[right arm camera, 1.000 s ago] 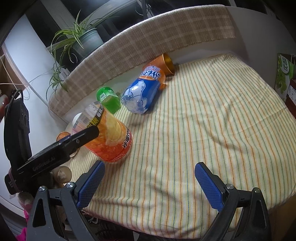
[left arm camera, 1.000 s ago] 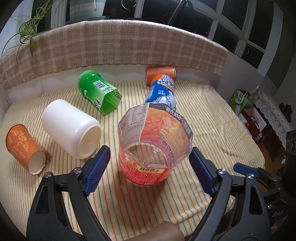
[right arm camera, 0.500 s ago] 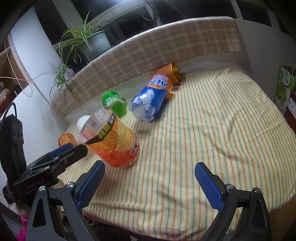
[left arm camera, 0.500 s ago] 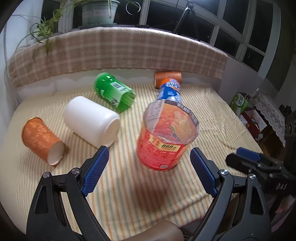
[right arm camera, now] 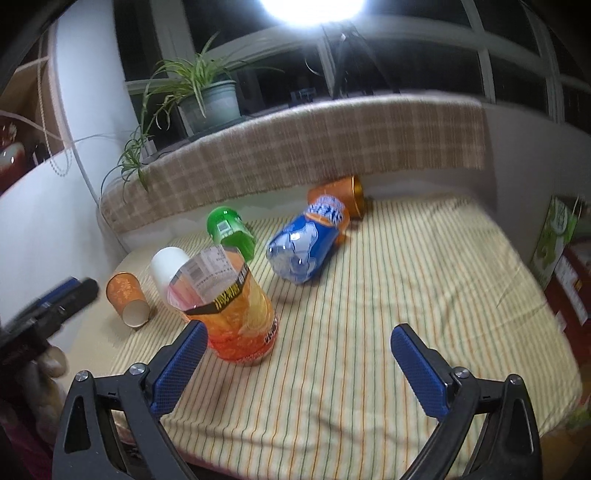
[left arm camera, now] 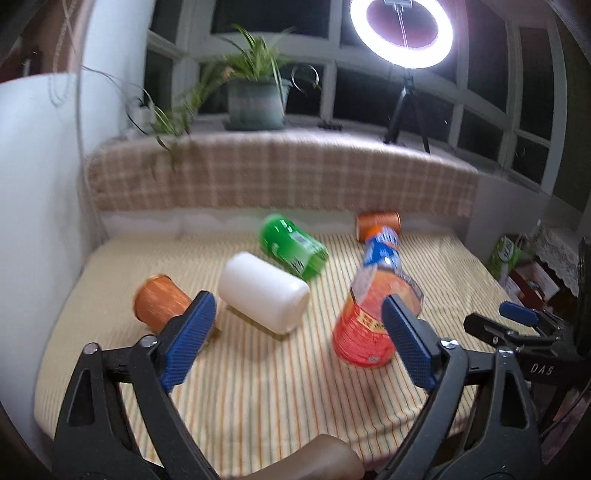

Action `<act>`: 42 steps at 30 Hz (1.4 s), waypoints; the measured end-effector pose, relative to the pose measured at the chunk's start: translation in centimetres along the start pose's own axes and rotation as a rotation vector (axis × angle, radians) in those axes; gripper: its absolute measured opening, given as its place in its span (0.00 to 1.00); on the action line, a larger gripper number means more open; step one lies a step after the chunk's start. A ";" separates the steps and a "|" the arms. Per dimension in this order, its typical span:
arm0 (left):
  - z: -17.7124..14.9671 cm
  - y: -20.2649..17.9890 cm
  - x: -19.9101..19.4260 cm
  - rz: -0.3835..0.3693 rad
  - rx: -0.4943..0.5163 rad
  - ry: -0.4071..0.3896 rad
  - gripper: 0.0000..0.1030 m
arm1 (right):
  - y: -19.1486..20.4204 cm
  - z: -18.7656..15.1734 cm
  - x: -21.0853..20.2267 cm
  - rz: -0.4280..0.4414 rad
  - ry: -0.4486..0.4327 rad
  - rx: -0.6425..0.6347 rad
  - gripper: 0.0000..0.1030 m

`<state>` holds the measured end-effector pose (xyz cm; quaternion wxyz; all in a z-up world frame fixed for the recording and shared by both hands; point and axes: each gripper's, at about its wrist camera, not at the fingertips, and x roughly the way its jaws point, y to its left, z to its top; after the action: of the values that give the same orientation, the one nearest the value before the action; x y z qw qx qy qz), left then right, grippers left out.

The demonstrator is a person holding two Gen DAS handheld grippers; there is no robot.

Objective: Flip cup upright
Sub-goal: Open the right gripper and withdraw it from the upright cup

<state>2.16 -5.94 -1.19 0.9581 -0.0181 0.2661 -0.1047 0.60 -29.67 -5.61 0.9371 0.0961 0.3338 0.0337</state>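
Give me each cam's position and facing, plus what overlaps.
Left wrist: low at table's near edge, facing the windows; own open blue jaws, a hand, the right gripper show.
Right wrist: near edge further right, facing back-left; own open jaws, left gripper at left.
Shared: upright orange cup, white cup, green cup.

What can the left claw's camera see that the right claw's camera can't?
Only the left view shows the glowing ring light as a full circle; the right view shows only glare there. Only the right view looks into the open top of the upright orange cut plastic bottle cup. Both show that cup, the white cup lying down, the green cup lying down, the blue bottle cup and the striped tablecloth.
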 end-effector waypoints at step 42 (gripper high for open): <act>0.2 1.2 -2.8 0.074 -0.024 -0.093 1.00 | 2.4 -0.1 -1.2 -0.096 -0.103 -0.084 1.00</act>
<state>0.19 -4.19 0.28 0.9723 -0.0247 0.2231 -0.0653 -0.41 -27.40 -4.48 0.9569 0.0422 0.2875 -0.0022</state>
